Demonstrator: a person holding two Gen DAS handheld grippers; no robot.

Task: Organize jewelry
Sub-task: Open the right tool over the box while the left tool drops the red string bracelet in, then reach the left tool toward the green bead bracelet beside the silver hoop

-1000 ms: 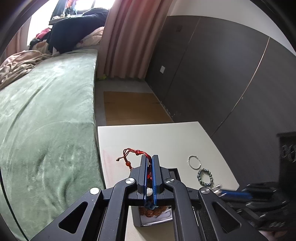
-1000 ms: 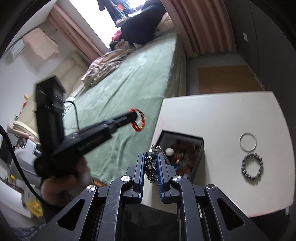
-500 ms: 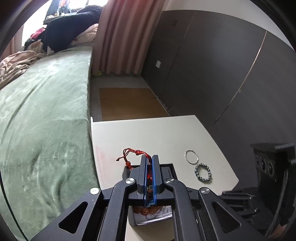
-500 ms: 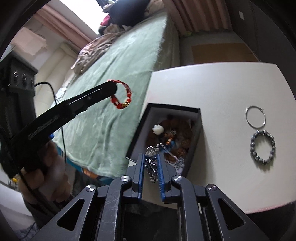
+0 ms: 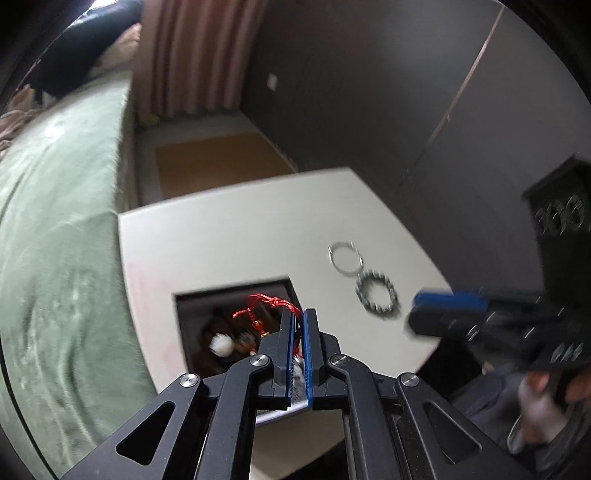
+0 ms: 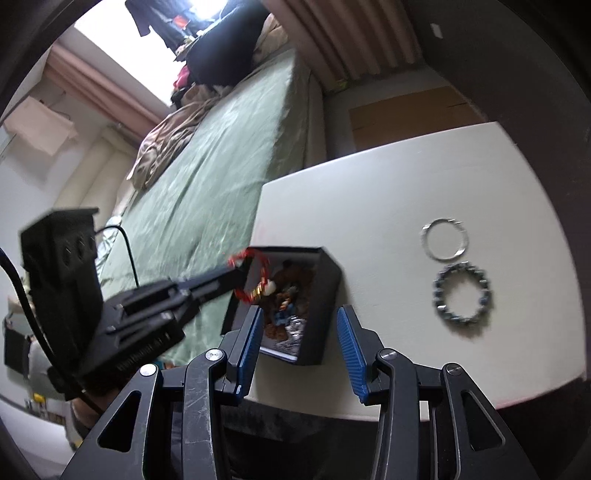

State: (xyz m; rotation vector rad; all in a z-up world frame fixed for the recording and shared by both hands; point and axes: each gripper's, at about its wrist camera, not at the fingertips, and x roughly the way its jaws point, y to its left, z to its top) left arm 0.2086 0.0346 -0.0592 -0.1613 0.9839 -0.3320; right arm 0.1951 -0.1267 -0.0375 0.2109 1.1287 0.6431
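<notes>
A: Where's the red cord bracelet (image 6: 253, 275)?
B: Pinched above the black square box (image 6: 320, 325) of mixed jewelry.
A: And beside the box?
B: A silver ring bangle (image 6: 444, 238), touching a dark beaded bracelet (image 6: 463, 297).

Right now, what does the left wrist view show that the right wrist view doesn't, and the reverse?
Left wrist only: the closed left gripper pinching the red cord bracelet from behind; the dark wall panels.

Right wrist only: the right gripper, jaws just opened, empty; the bright window.

Both: the black jewelry box, thin silver ring, dark beaded bracelet, white table, green bed.
</notes>
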